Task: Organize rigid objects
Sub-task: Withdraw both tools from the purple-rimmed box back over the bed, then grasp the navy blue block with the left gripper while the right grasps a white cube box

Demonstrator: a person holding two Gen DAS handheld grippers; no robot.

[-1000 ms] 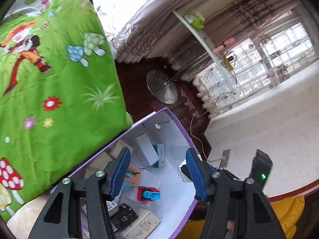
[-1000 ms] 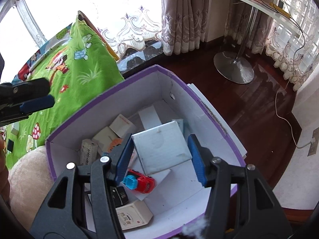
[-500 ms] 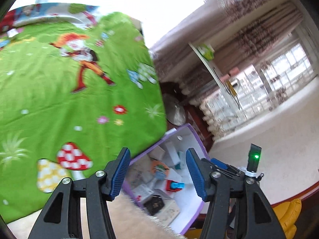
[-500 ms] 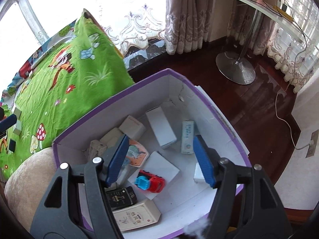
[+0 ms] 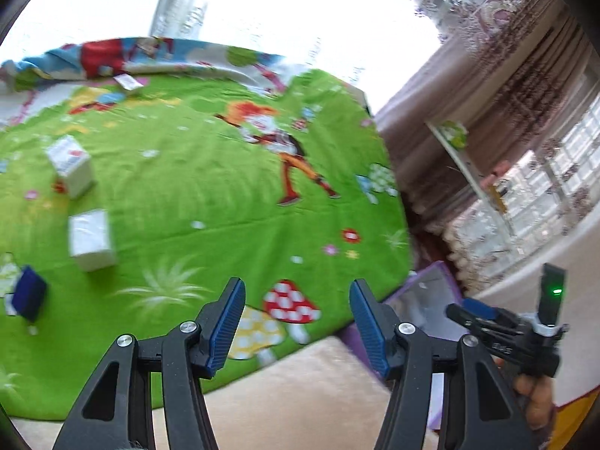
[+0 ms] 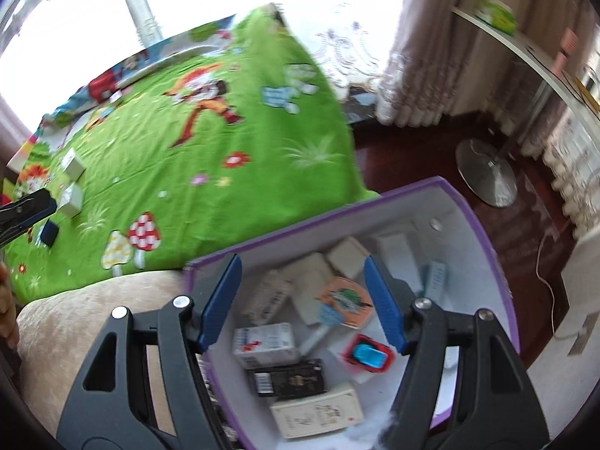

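No text can be read with certainty. Print is seen on the boxes in the purple bin [image 6: 483, 247], and on the black box [image 6: 288, 377], but it is blurred.

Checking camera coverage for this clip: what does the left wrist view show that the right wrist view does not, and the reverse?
Only the left wrist view: the right hand-held gripper seen from outside, with a green light.

Only the right wrist view: the inside of the purple-rimmed white storage box, holding a red-and-blue toy car, a black rectangular packet and assorted cartons.

Both: the green cartoon-print blanket with two white cardboard boxes and a dark blue small case on it; each view's own gripper is open and empty.
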